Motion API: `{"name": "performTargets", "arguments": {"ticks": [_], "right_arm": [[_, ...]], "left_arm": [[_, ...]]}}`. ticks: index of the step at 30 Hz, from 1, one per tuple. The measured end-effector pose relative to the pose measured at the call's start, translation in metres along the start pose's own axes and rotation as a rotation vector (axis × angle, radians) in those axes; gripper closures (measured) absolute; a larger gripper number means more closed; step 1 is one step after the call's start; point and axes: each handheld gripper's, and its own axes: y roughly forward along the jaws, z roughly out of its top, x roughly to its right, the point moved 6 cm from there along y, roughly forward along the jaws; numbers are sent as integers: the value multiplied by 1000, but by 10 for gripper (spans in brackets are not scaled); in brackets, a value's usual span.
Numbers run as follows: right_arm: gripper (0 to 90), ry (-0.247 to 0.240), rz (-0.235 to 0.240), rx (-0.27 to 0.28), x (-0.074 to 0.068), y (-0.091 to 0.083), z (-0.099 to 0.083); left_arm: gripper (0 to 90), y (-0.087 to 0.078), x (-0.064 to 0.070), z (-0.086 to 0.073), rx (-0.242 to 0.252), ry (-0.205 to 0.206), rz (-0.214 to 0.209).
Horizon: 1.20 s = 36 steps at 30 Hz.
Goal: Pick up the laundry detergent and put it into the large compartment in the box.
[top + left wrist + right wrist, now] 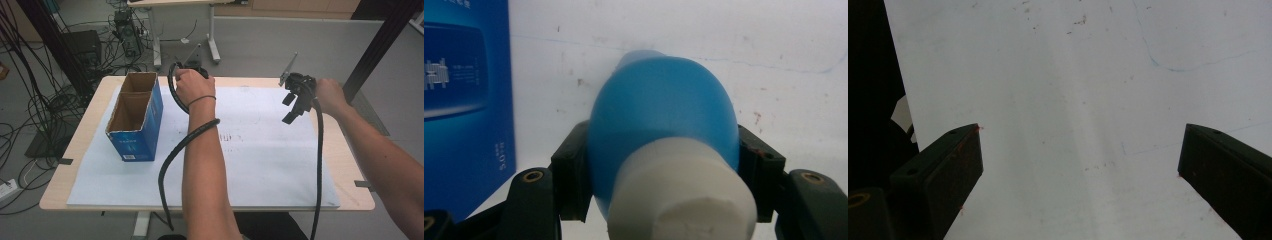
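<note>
Blue egg-shaped rubber bulb with white base (664, 135) sits pinched between the left gripper (664, 165) fingers, just beside the open blue cardboard box (134, 117), likely for dropping in. Right gripper (294, 106) fingers spread, empty, above the paper-covered bench (260, 160).

Left gripper (664, 165) clamped, right gripper (1080, 165) agape.

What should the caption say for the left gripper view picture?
Left gripper squeezing a blue-and-white bulb beside the blue box.

Blue box (137, 122) left; right tool (295, 102) raised, jaws apart
</note>
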Motion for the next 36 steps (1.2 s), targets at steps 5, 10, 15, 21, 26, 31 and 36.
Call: {"name": "performTargets", "arguments": {"ticks": [5, 10, 15, 21, 26, 31, 36], "right_arm": [[38, 1, -17, 13, -9, -7, 3], [38, 5, -32, 15, -18, -11, 6], [39, 7, -39, 5, -22, -12, 8], [38, 2, -46, 7, -26, -14, 9], [39, 0, -48, 5, -30, -14, 13], [40, -4, -49, -1, -34, -13, 16], [39, -3, -55, -4, -36, -14, 19]], "left_arm": [[377, -27, -2, -6, -7, 43, -6], [377, -61, -5, -17, -10, 95, -33], [377, -87, -1, -26, 3, 135, -36], [377, -119, 5, -41, 21, 196, -21], [377, -139, 4, -52, 24, 222, -27], [377, -161, 2, -64, 39, 244, -22], [378, -176, 0, -70, 44, 261, -32]]}}
